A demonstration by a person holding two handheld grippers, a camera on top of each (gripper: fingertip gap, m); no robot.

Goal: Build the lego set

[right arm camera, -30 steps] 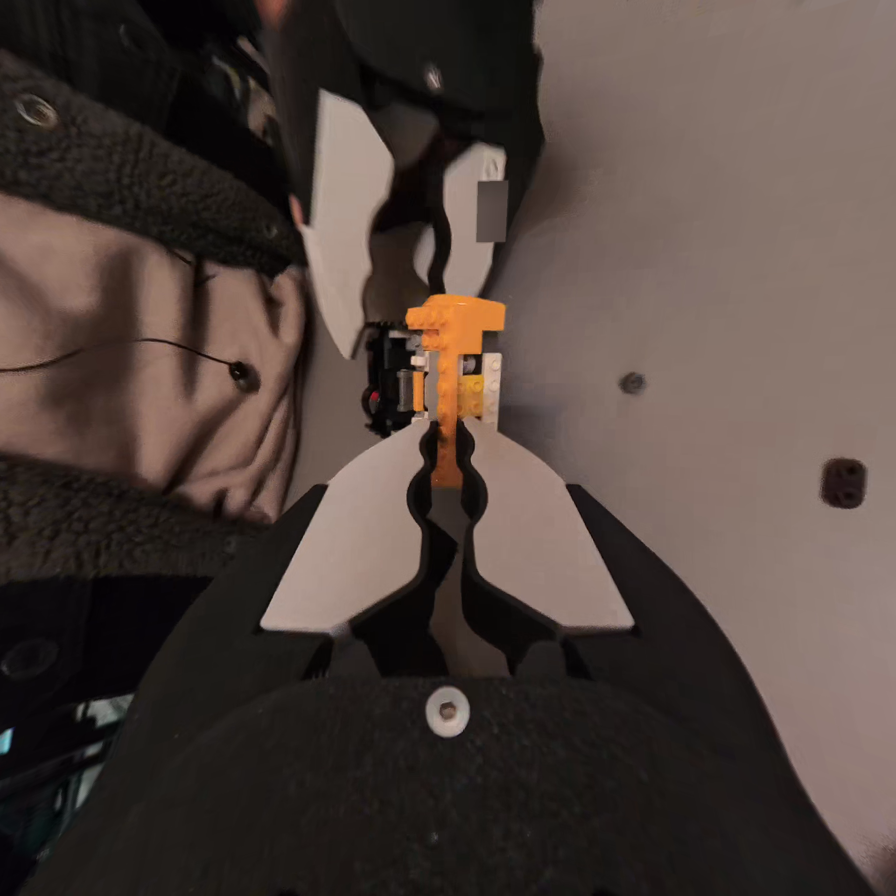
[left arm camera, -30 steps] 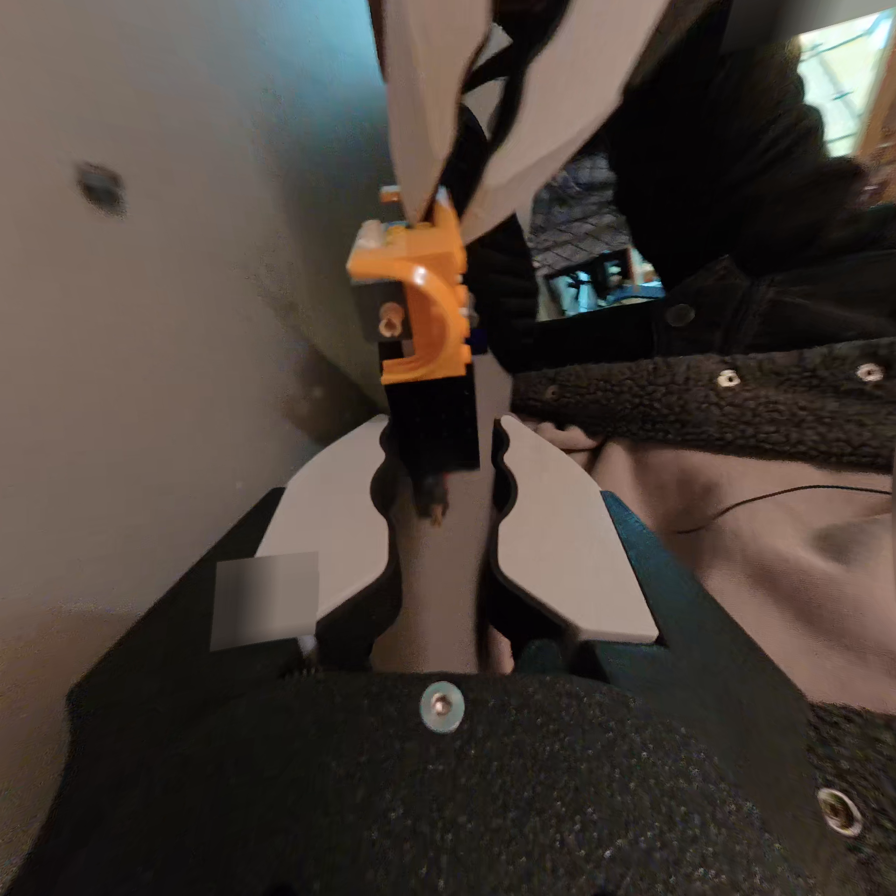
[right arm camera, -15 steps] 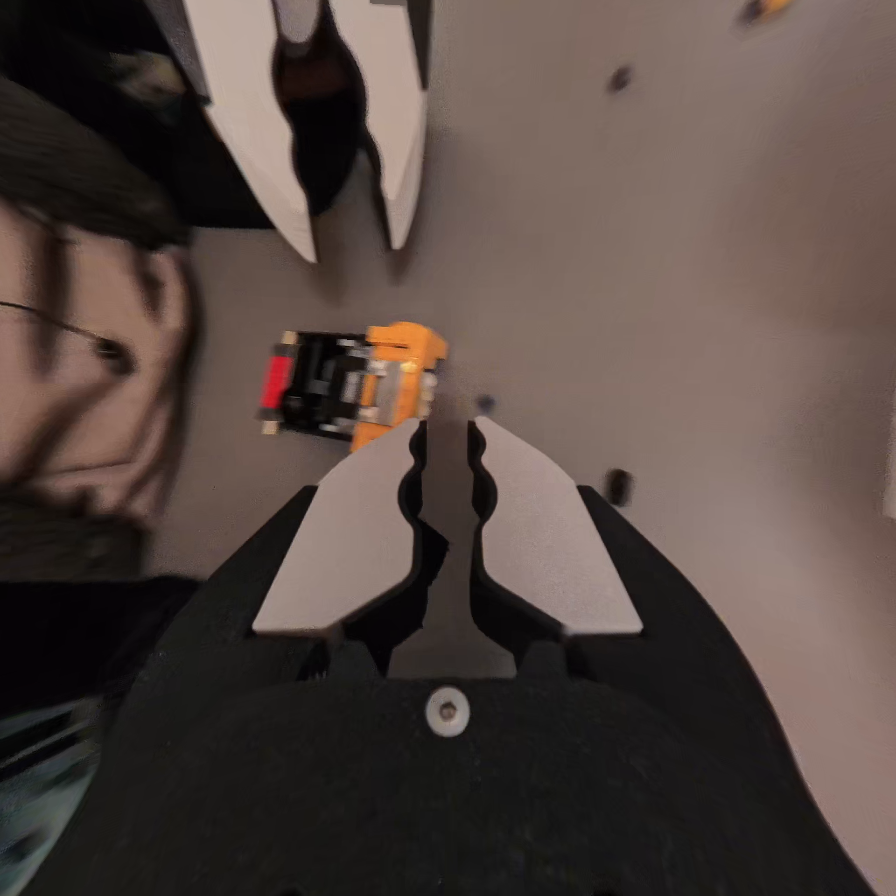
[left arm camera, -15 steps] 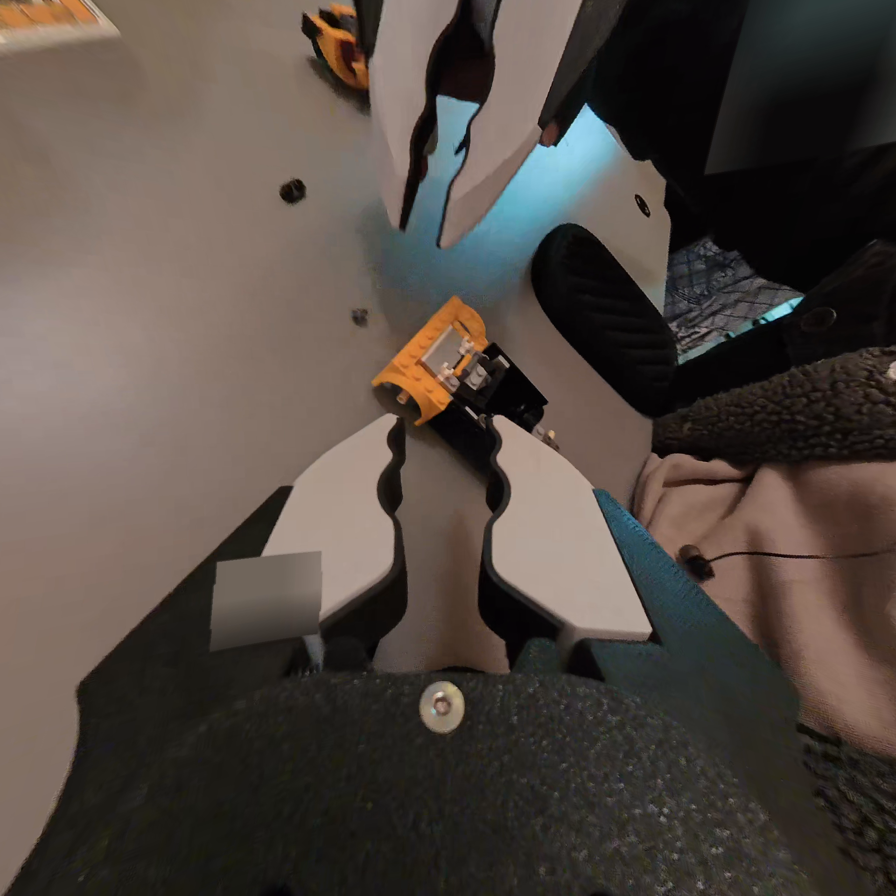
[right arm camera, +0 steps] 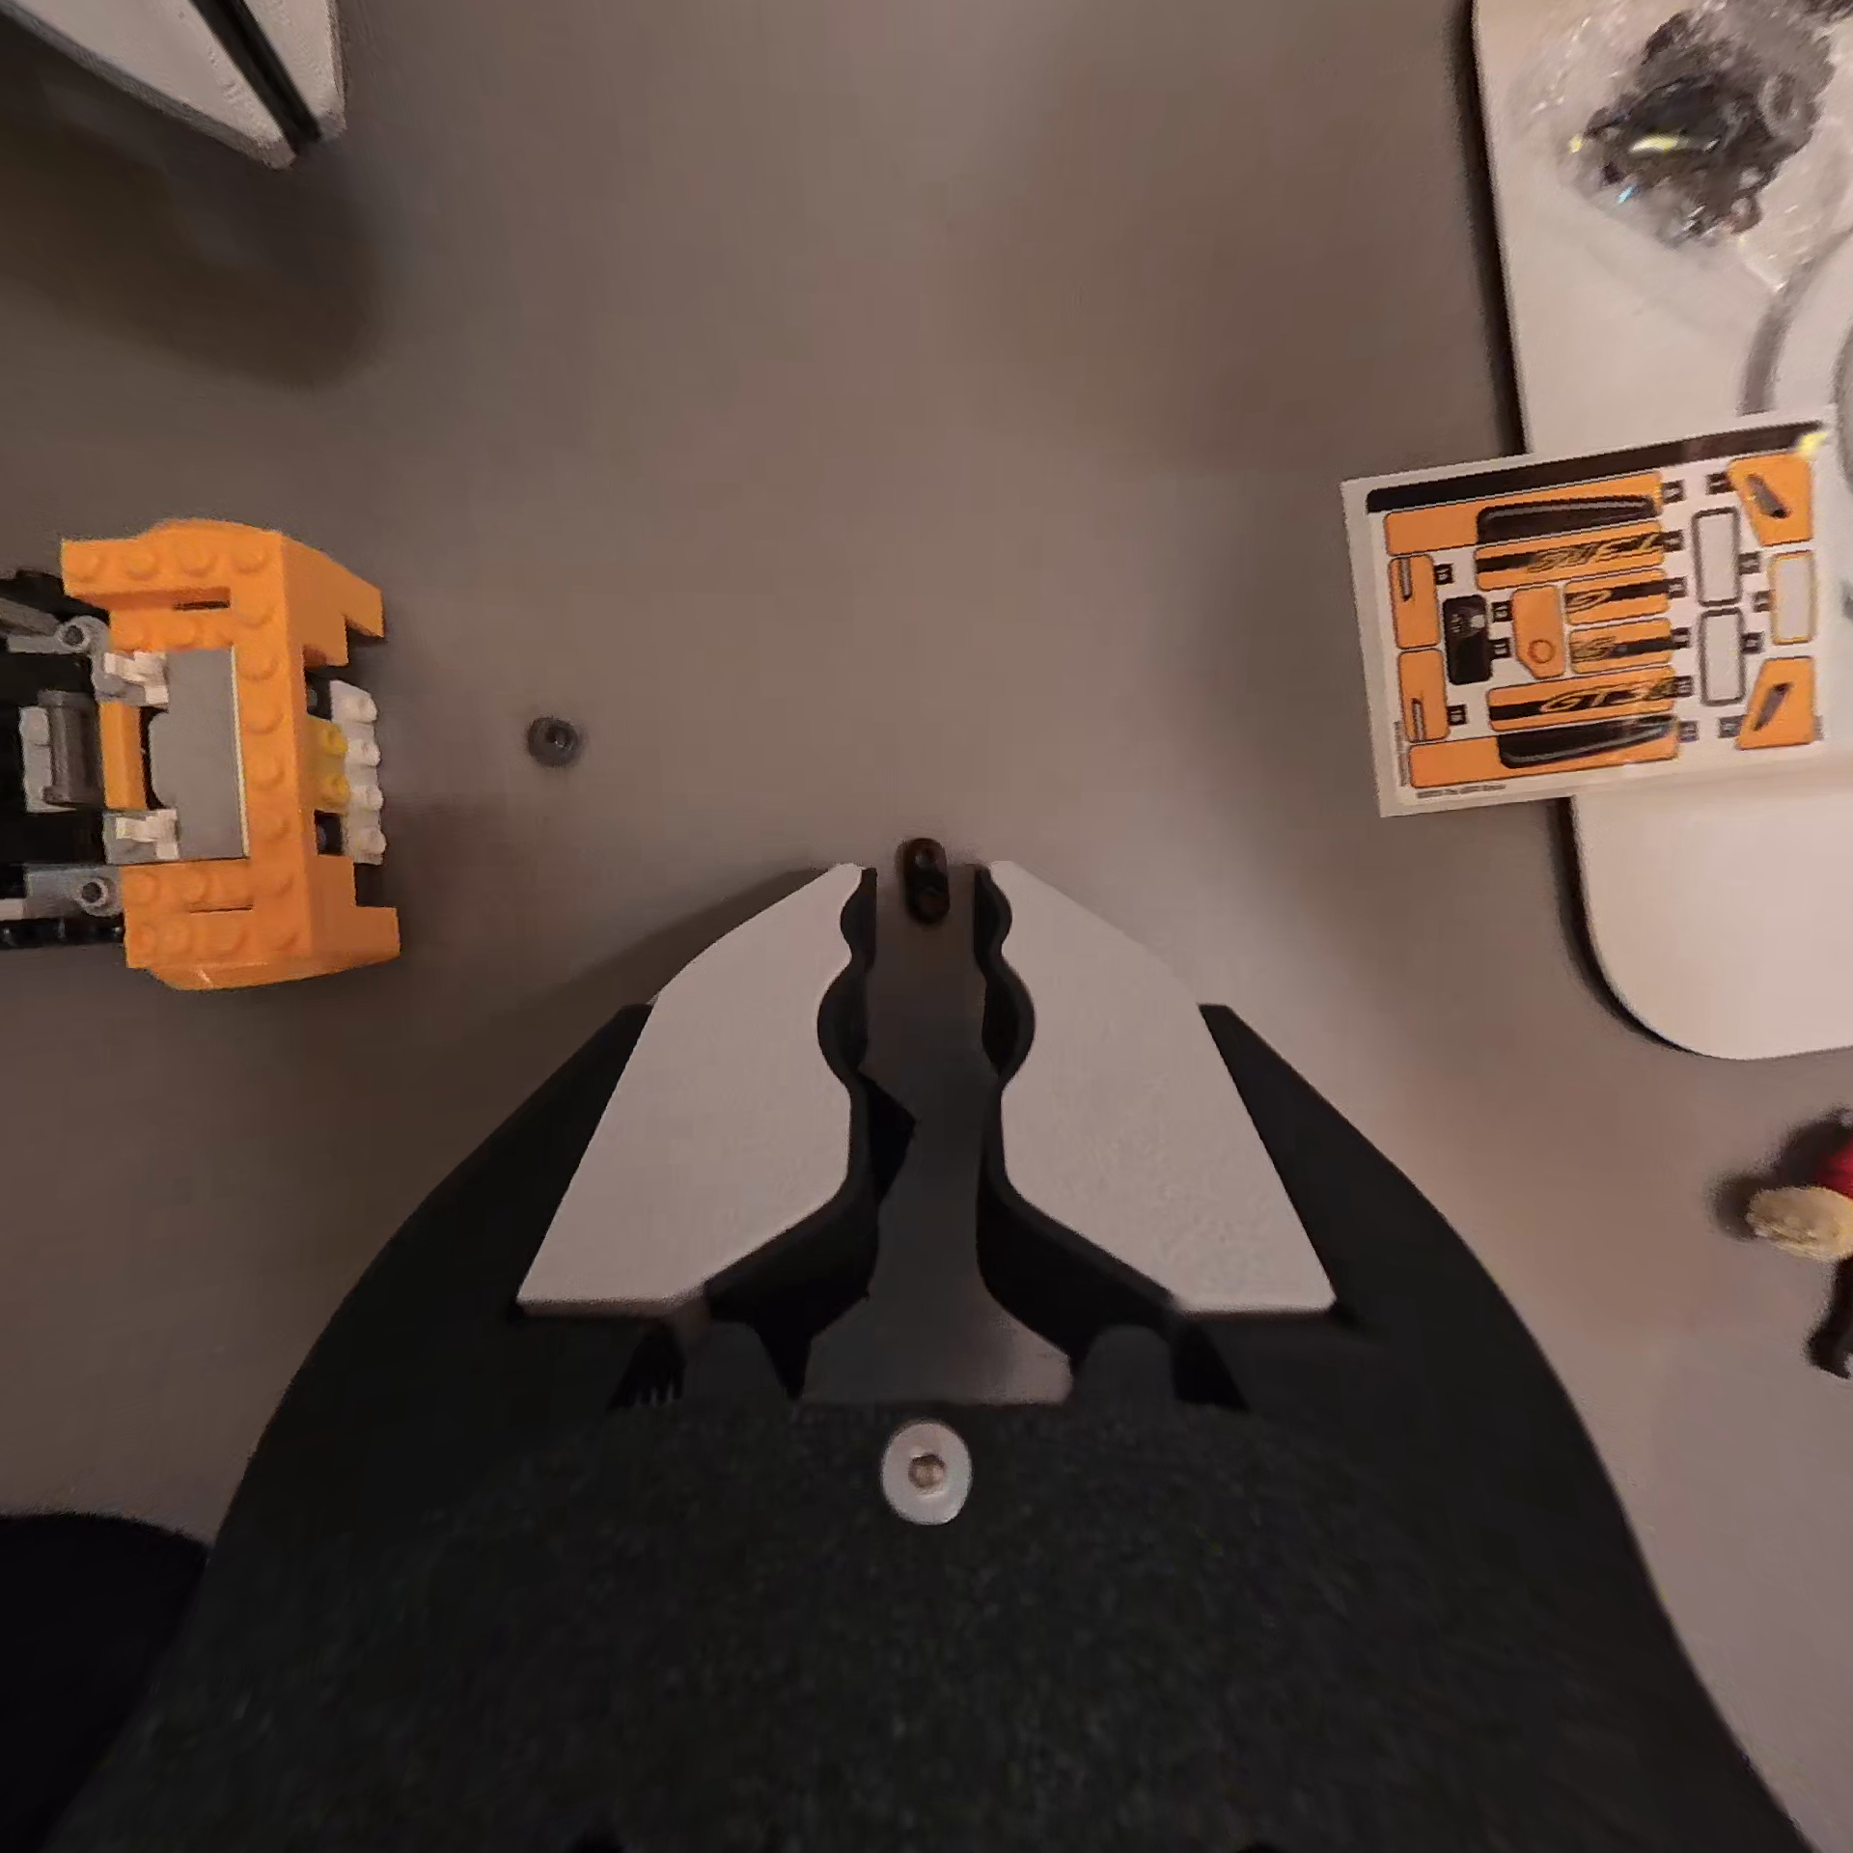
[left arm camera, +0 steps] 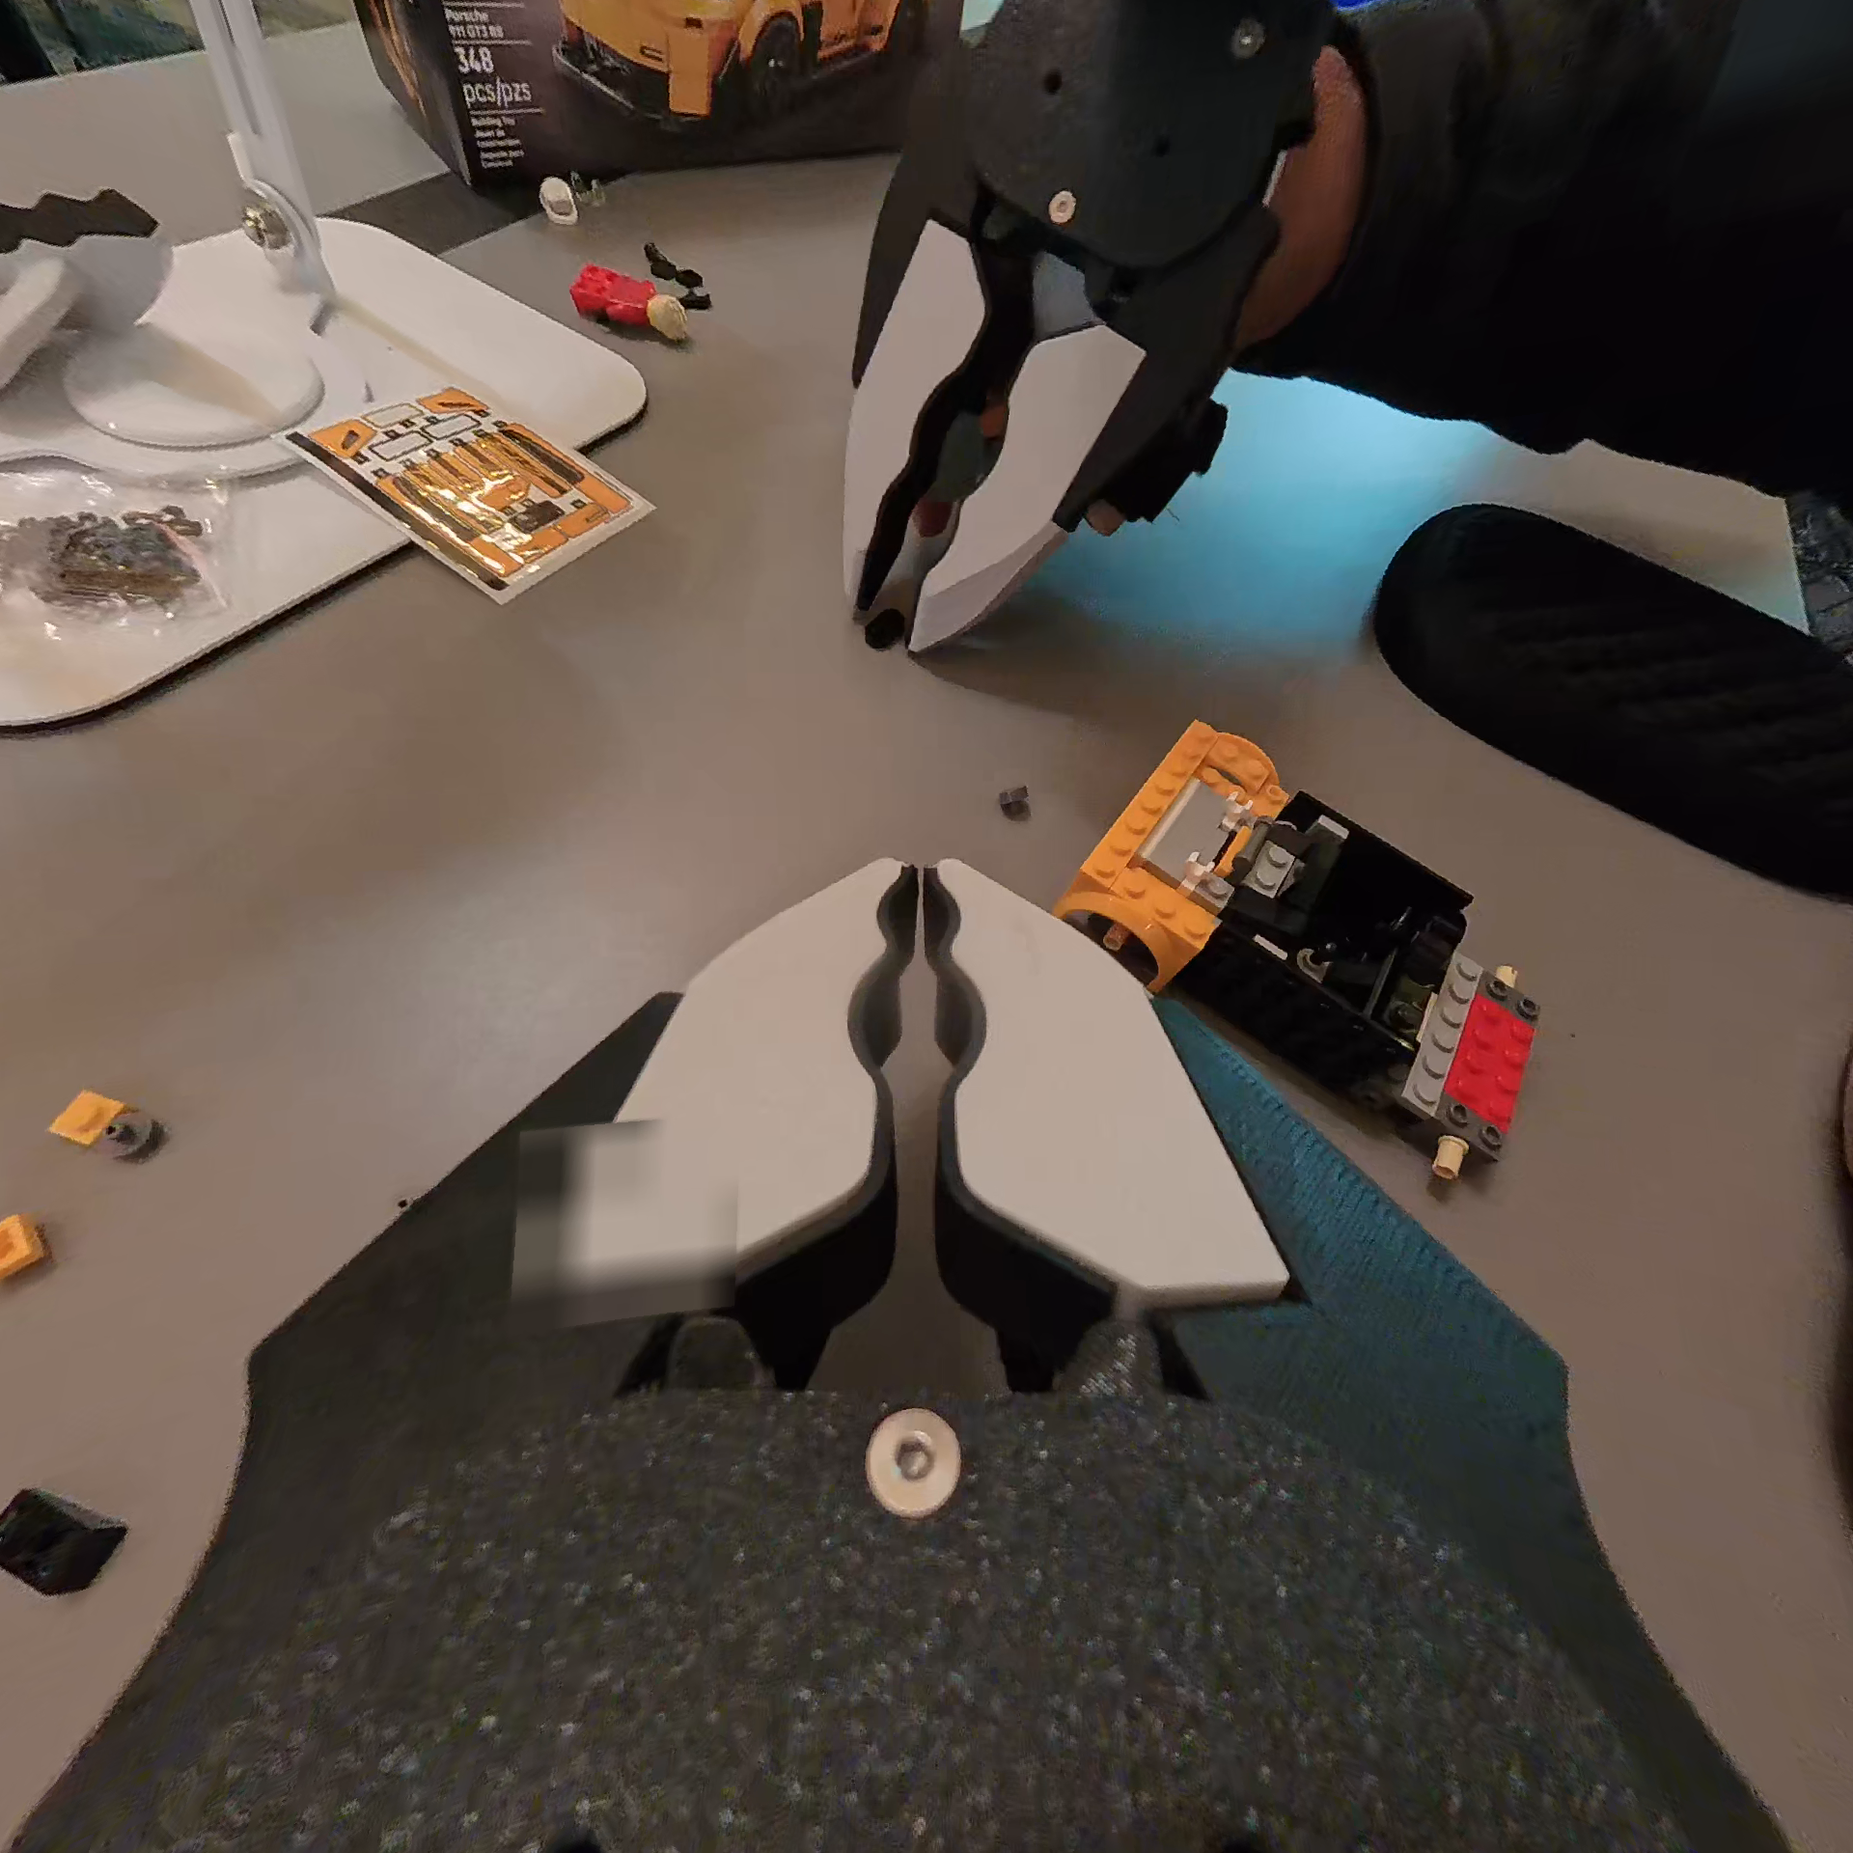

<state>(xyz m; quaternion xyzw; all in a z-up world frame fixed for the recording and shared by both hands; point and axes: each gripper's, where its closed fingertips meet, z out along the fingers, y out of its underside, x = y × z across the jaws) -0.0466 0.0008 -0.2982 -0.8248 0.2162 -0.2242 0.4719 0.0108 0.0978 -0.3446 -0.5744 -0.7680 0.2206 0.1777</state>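
1. Left wrist view: my left gripper (left arm camera: 919, 874) is hovering with tips nearly meeting, empty; the lego car (left arm camera: 1304, 938) is lying on the table (left arm camera: 501, 852) just beside it.
2. My right gripper (right arm camera: 924, 870) is standing slightly apart, tips straddling a small black piece (right arm camera: 924, 878).
3. A sticker sheet (right arm camera: 1594, 622) is lying well apart.

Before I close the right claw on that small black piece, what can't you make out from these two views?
- Small black piece: right wrist view, too small to tell its type.
- Car build: right wrist view, rear cut off by the left edge.
- Bagged parts: left wrist view, blurred by glossy plastic.
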